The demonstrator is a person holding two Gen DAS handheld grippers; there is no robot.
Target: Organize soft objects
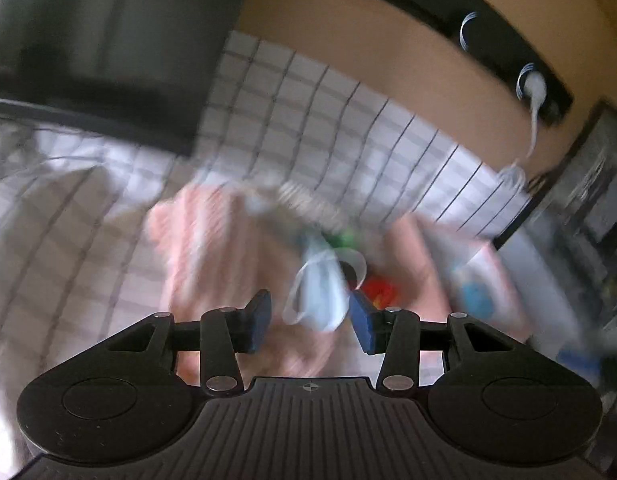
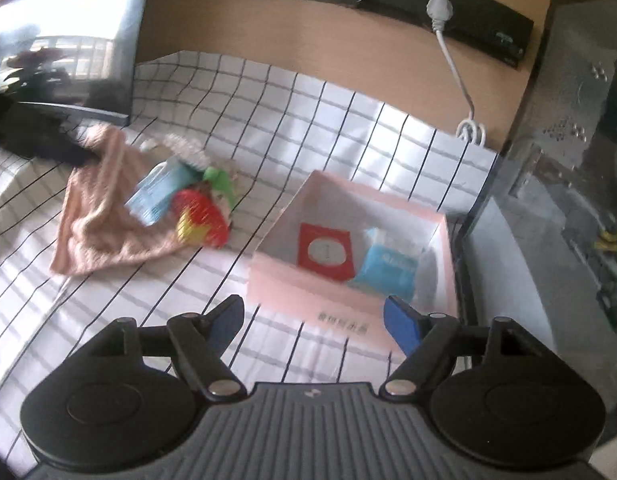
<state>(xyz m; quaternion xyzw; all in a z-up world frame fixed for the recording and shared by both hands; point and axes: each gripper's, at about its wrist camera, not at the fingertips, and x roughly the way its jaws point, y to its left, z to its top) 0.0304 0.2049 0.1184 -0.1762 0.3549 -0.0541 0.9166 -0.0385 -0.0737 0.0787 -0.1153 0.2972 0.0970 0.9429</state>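
Left tool (image 1: pixel 310 322): its blue pads stand apart, and a pale blue soft packet with white loops (image 1: pixel 322 300) shows between them, low in the middle of the left wrist view. This view is badly blurred, so I cannot tell whether the packet hangs in the tool or only lies under it.
Right tool (image 2: pixel 314 320): released, nothing between the pads – it hovers at the near wall of the pink shallow cardboard box (image 2: pixel 304 296), lower middle of the right wrist view.
Box contents: a red flat packet with a white round label (image 2: pixel 326 252) and a blue soft packet (image 2: pixel 388 266) lie inside, just beside each other.
Waiting pile: on the peach ribbed cloth (image 2: pixel 96 232), left of the frame, lie a light blue packet (image 2: pixel 158 196), a red and yellow soft toy in a net (image 2: pixel 200 220) and a green piece (image 2: pixel 220 178), all touching.
Worktop: white sheet with black grid lines (image 2: pixel 328 120), wrinkled at the left.
Risk, weak hold: if the left pads do not press the packet, it could slip out before the box – probably back on the cloth.
Risk, loops: the white loops may catch on the net of the toy and drag it along.
Risk, collision: both tools work close to the box; a fast left approach could push its light wall or meet the right tool.
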